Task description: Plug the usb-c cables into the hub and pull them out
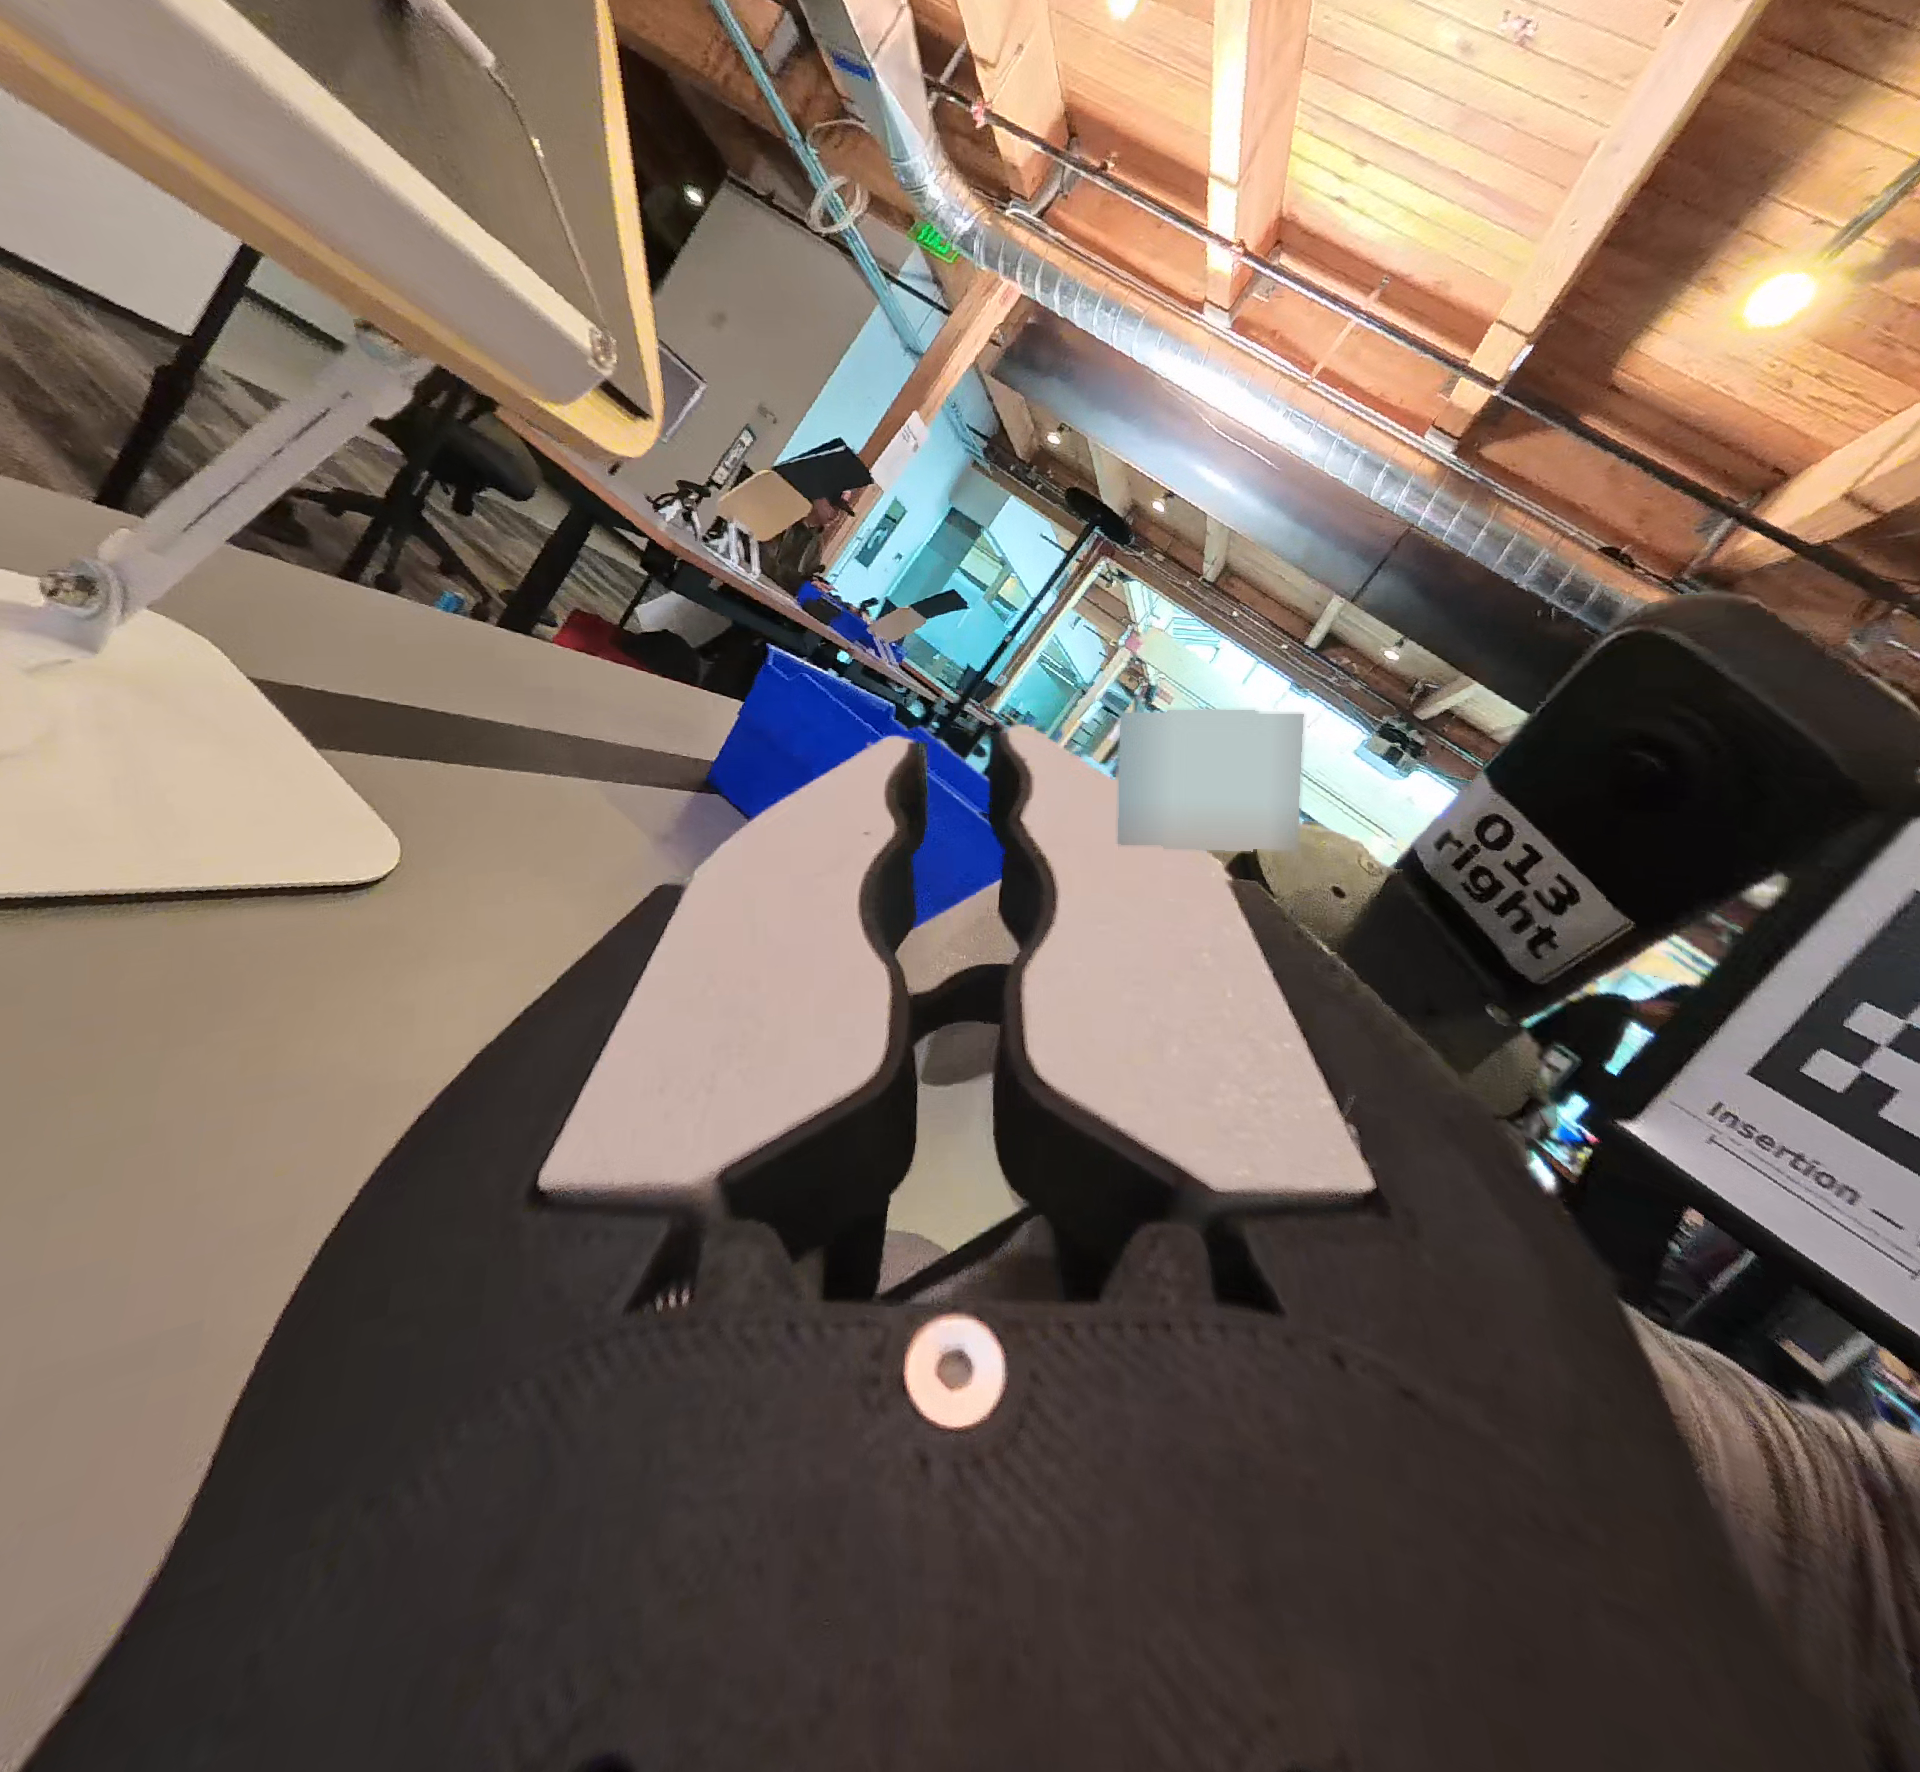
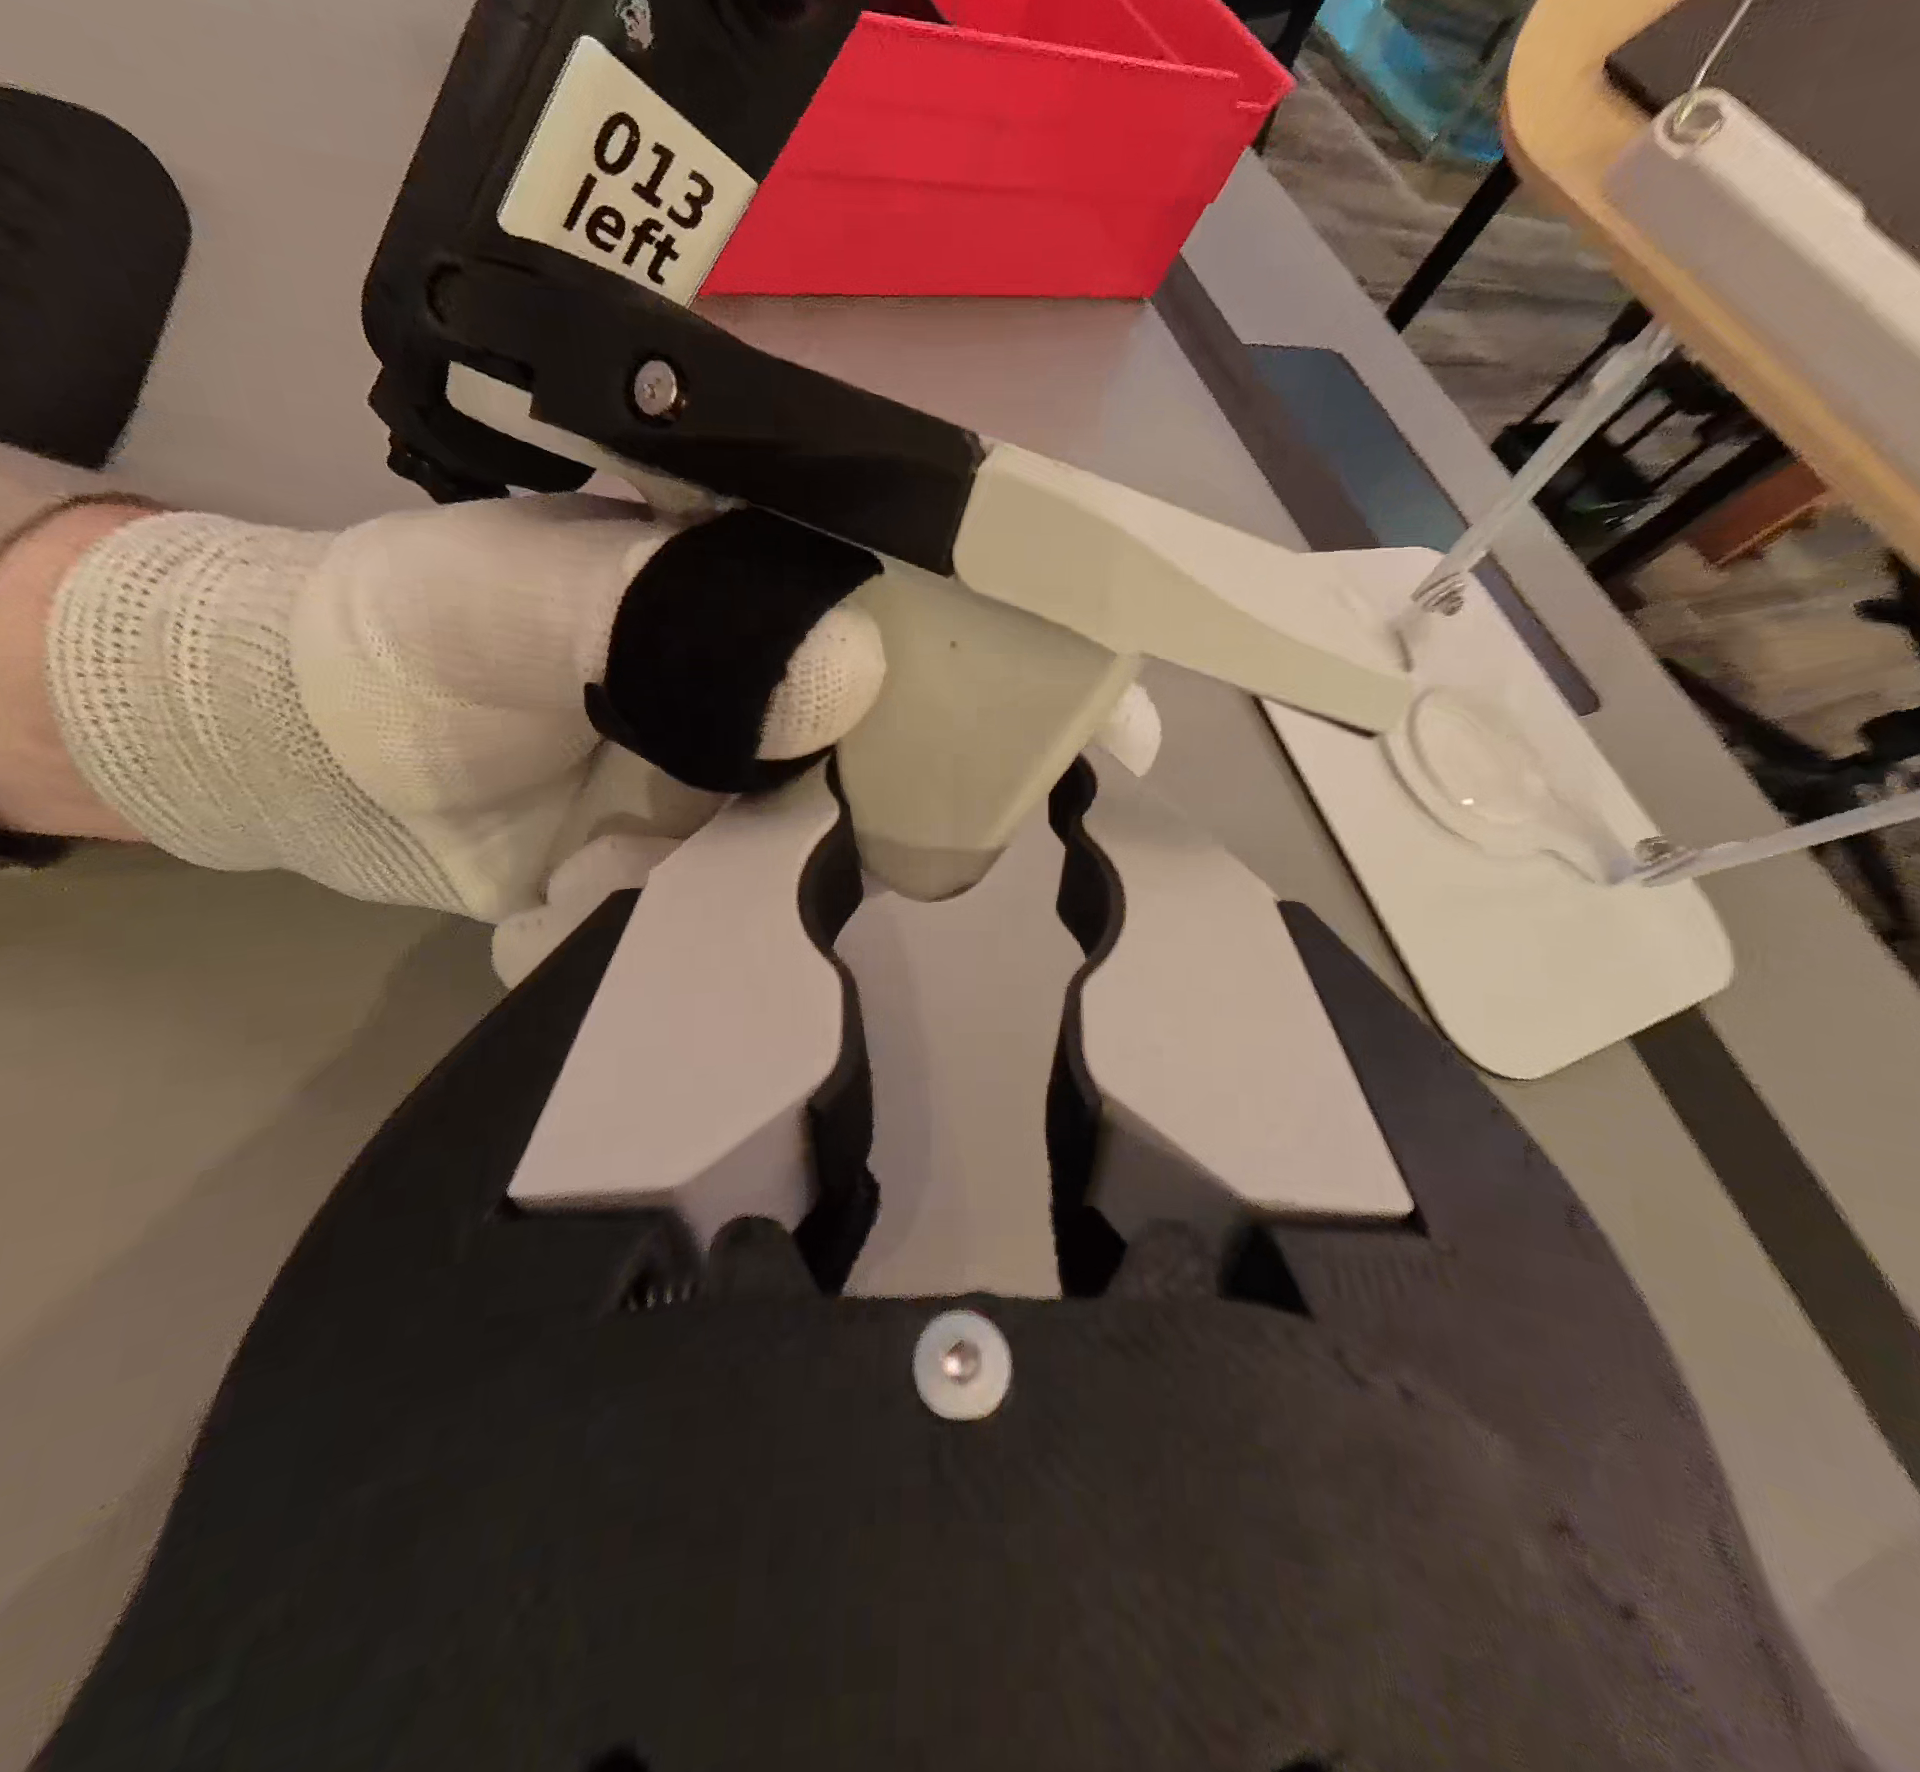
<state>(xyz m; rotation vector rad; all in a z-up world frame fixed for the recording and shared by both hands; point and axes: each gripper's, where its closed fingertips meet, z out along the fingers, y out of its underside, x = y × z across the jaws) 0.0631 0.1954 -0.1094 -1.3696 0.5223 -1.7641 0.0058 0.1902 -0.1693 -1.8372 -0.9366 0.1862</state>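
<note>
Showing no cables, hub; left tongs [image 1: 958, 766], right tongs [image 2: 951, 849] empty.

White knit glove [image 2: 312, 694]; grey-faced black claws [image 2: 951, 849]

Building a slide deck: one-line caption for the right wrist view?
Open right claw faces a gloved hand gripping the left claw's handle; red bin behind.

A red bin [image 2: 997, 153] sits behind a white stand base [image 2: 1538, 943] on the grey table [image 2: 208, 1047].
</note>
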